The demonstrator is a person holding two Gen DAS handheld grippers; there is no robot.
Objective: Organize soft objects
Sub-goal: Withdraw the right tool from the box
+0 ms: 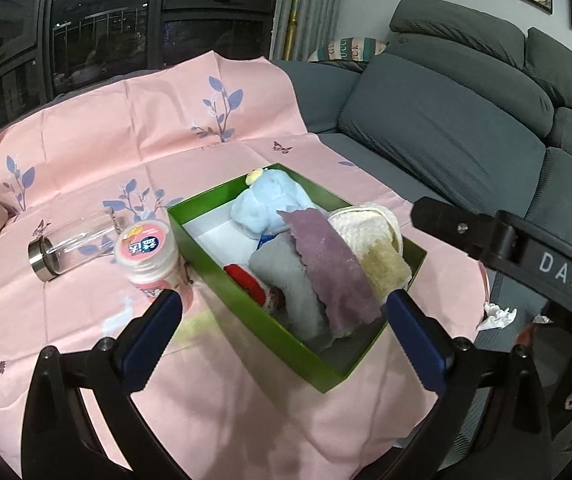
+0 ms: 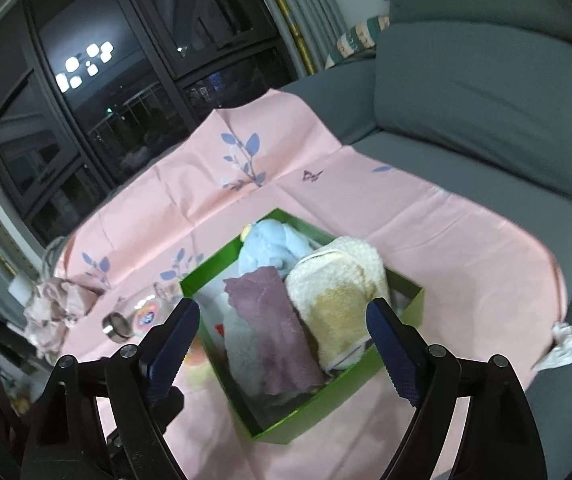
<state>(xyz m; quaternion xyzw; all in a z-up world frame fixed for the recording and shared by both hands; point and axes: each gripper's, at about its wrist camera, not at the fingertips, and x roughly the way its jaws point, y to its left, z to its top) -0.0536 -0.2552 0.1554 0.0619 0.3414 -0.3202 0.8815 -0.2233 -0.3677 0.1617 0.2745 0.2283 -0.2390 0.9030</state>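
A grey sofa was seen beyond both grippers, with a pink cloth spread over its seat. On the cloth, just ahead of the widely parted, empty left gripper, a green box was set; the right gripper, likewise spread and empty, was held above its near end. Inside were packed a blue plush toy, a cream towel, a grey towel and a purple cloth. Left of the box, a clear bottle and a pink jar were laid.

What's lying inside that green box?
In the green box: a light blue plush toy, a purple cloth draped over a grey towel, a cream and yellow towel, and something red and white, mostly covered. Whatever lies beneath is hidden.
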